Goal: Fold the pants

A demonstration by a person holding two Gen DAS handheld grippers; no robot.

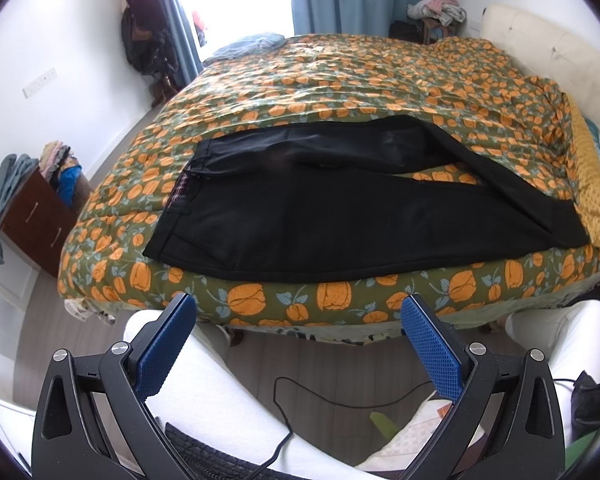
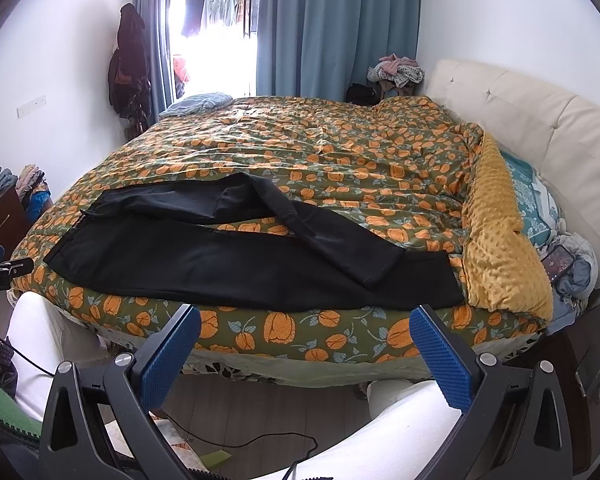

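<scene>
from the left wrist view, my left hand-held gripper (image 1: 298, 320) hangs wide apart and empty, well short of the black pants (image 1: 340, 216) spread ahead on the floral quilt (image 1: 340, 76). i could pinch quilt along with the waistband.

from the right wrist view, my right hand-held gripper (image 2: 306, 334) also gapes empty; the far leg (image 2: 324, 236) lies crossed over the near one, so a fold may trap that twist.

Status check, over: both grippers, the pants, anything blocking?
Left gripper and right gripper open, empty, short of bed. Black pants unfolded on floral quilt, far leg crossing near one. Nothing blocking.
</scene>
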